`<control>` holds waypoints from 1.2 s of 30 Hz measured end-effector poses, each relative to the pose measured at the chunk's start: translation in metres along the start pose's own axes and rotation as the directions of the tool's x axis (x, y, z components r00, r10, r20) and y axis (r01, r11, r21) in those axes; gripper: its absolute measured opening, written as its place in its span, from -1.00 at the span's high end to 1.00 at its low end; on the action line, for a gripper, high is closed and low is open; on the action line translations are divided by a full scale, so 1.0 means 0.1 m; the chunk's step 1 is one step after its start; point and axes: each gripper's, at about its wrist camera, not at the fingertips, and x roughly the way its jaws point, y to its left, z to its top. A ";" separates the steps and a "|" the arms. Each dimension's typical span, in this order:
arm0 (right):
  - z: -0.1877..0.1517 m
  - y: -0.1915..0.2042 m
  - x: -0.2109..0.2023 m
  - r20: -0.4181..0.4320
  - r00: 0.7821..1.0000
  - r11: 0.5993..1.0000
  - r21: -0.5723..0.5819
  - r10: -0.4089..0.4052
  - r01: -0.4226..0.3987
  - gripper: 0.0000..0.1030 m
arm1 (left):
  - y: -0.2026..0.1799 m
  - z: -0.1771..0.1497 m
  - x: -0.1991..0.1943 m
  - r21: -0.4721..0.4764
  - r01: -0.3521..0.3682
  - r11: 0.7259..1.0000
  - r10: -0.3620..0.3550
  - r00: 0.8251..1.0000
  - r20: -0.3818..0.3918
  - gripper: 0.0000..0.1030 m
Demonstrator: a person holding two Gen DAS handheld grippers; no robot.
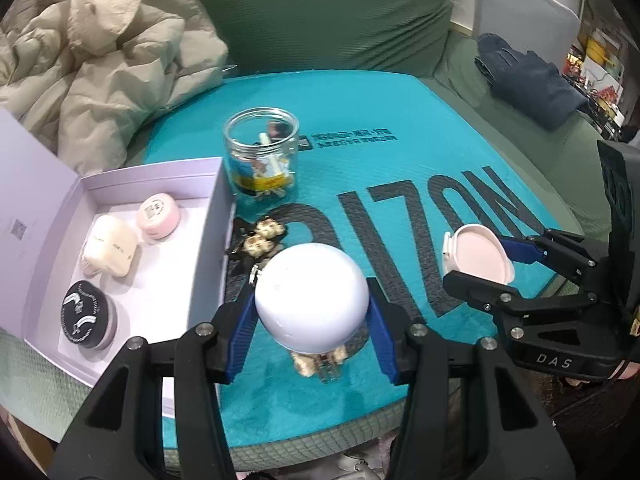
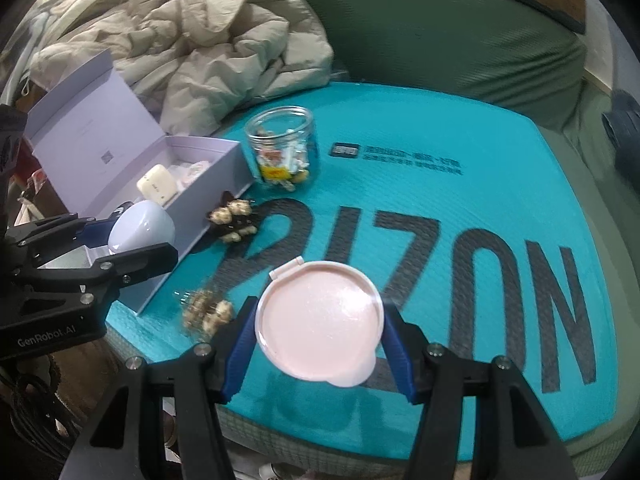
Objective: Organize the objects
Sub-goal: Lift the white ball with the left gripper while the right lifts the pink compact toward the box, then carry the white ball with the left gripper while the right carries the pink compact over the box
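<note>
I hold a domed case [image 1: 312, 298] in my left gripper [image 1: 312, 316] above the mat [image 1: 400, 208], a flat compact [image 2: 320, 322] in my right gripper [image 2: 320, 340] beside it. To the left, an open box [image 1: 216, 216] holds three small cases; behind stands a jar [image 1: 261, 152], hair clips [image 1: 260, 238] lying between.

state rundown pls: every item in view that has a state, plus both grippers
left gripper: shut on white egg-shaped case, lifted off the mat
right gripper: shut on pink round compact, compact closed
lavender box: lid open, three small cases inside
clear jar: no lid on, upright, partly filled
hair clips: loose on the teal mat beside the box
beige jacket: crumpled
</note>
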 end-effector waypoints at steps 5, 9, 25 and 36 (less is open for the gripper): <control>0.09 0.21 0.04 0.002 0.999 0.998 -0.049 0.033 -0.033 -0.16 | 0.16 -0.05 -0.09 -0.027 -0.027 0.999 0.027 1.000 0.003 0.04; 0.14 0.40 0.09 -0.006 0.998 0.994 -0.092 0.059 -0.060 -0.16 | 0.31 -0.10 -0.18 -0.054 -0.051 0.997 0.052 0.999 0.005 0.04; 0.21 1.09 0.08 -0.021 0.990 0.963 -0.228 0.142 -0.143 -0.16 | 0.78 -0.37 -0.61 -0.158 -0.126 0.979 0.130 0.991 0.016 0.04; 0.18 1.45 0.12 -0.040 0.982 0.941 -0.282 0.184 -0.188 -0.16 | 0.96 -0.59 -0.78 -0.205 -0.170 0.964 0.176 0.984 0.010 0.04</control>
